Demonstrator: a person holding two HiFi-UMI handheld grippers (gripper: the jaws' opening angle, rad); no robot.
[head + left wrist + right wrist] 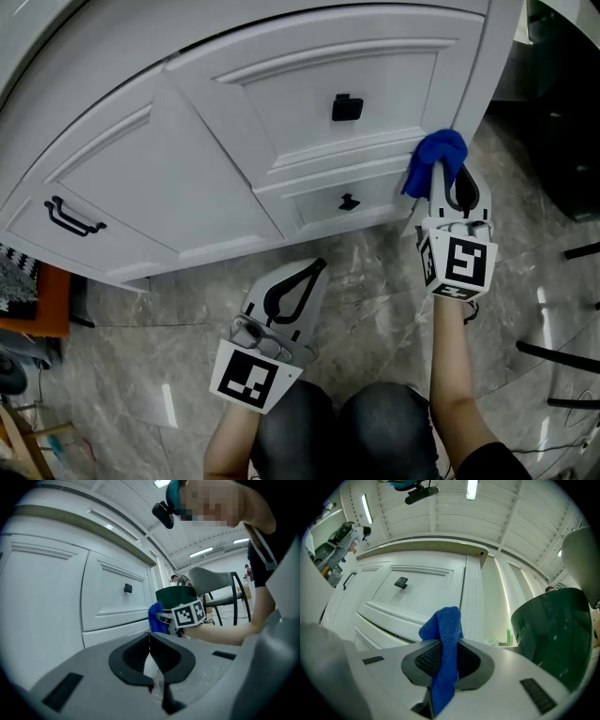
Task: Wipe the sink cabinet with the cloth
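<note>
Right gripper: your right gripper [453, 183] is clamped on the cloth. Its own view shows the jaws closed on the fabric [443, 644]. You hold it out in front of you, pointing at the cabinet's right end.

Cloth: the blue cloth [436, 159] runs down between the jaws, and a bunched fold [443, 625] stands up past the tips. It sits at the right edge of the sink cabinet, level with the rail between the upper panel and the drawer below it. Whether it presses on the white face or hangs just off it, you cannot tell from these views.

Left gripper: your left gripper [305, 281] hangs low over the floor, well apart from the cloth and short of the cabinet. Its own view shows the jaws brought together at the tips, with nothing between them [150, 641].

Sink cabinet: the white sink cabinet [141, 178] fills the upper part of the head view. Its upper panel has a square black knob [347, 108], the drawer a smaller knob [349, 201], and the left door a black bar handle [73, 217].

Floor: grey marbled floor [375, 281] lies under both grippers. Your knees [375, 431] show at the bottom edge.

Nearby: a dark green bin [555, 630] stands to the right of the cabinet.
</note>
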